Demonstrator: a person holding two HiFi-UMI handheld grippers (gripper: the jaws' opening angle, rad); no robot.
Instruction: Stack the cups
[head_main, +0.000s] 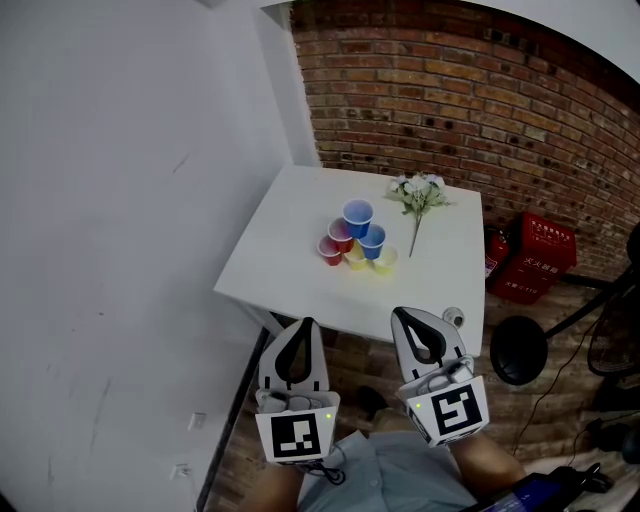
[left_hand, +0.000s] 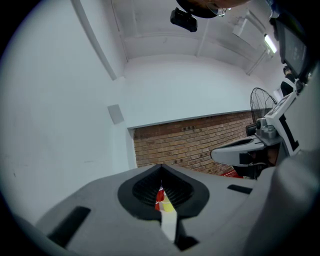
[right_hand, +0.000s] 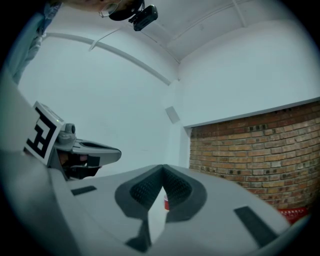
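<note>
Six small coloured plastic cups (head_main: 356, 252), likely light and crushable, best pinched by a rim; left gripper (head_main: 304, 326) and right gripper (head_main: 402, 318) closed, empty.

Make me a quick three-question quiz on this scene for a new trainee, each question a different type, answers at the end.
1. True or false: the left gripper and the right gripper both have their jaws together and hold nothing.
2. Multiple choice: what lies on the white table next to the cluster of cups?
A) a flower sprig
B) a book
C) a spoon
3. Fill in: the cups come in red, blue and ____.

Key: 1 true; 2 A; 3 yellow.
</note>
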